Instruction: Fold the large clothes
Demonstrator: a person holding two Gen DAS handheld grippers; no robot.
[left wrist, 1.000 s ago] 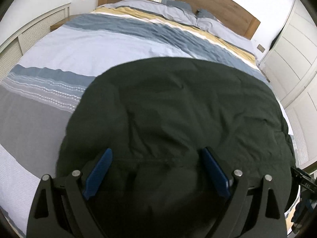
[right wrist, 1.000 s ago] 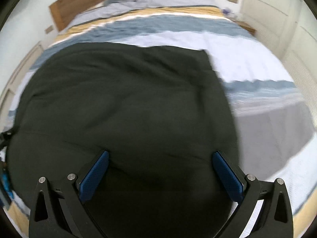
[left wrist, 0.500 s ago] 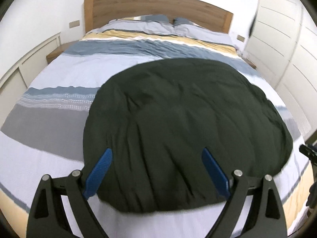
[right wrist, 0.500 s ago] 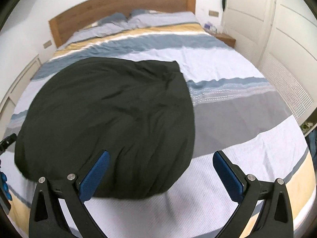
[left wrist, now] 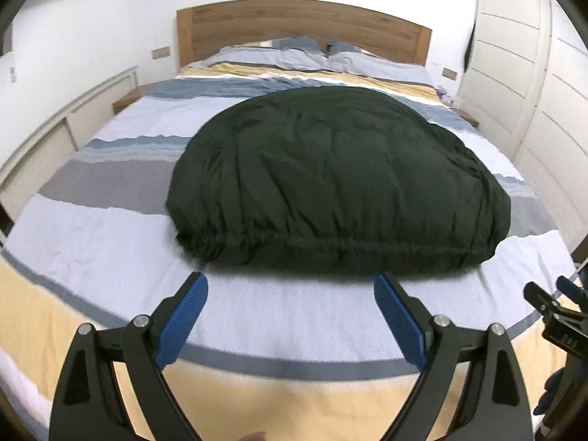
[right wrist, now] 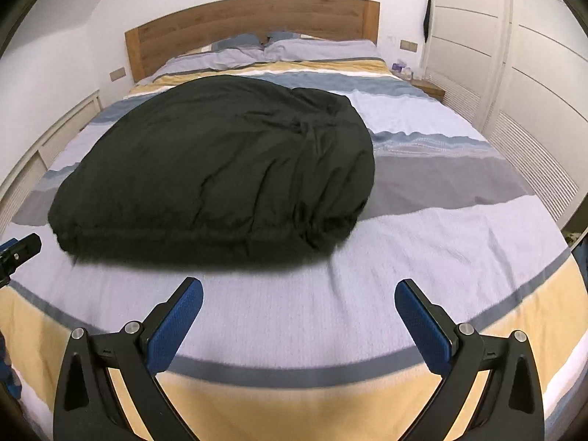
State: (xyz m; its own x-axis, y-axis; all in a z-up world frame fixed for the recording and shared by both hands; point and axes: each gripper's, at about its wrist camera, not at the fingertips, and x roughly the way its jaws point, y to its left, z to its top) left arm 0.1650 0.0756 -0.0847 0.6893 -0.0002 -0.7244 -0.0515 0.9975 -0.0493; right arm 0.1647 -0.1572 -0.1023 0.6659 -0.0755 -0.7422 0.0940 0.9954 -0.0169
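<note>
A large dark green garment (left wrist: pixel 338 180) lies folded in a broad mound across the middle of the striped bedspread (left wrist: pixel 110 235); its gathered hem faces me. The right wrist view shows the same garment (right wrist: pixel 220 169) left of centre. My left gripper (left wrist: pixel 290 286) is open, held a little short of the hem above bare bedspread. My right gripper (right wrist: pixel 299 290) is also open, nothing between its blue pads, near the garment's right front corner. The right gripper's tip (left wrist: pixel 551 305) shows at the left view's right edge.
The bed has a wooden headboard (left wrist: pixel 301 25) and pillows (left wrist: pixel 330 58) at the far end. White wardrobe doors (right wrist: pixel 514 73) stand along the right. Low white panels (left wrist: pixel 44 139) run along the left. A bedside table (right wrist: pixel 428 88) sits at far right.
Both grippers have pulled back toward the foot of the bed. A second ago they were over the garment; now its whole folded shape lies ahead of them.
</note>
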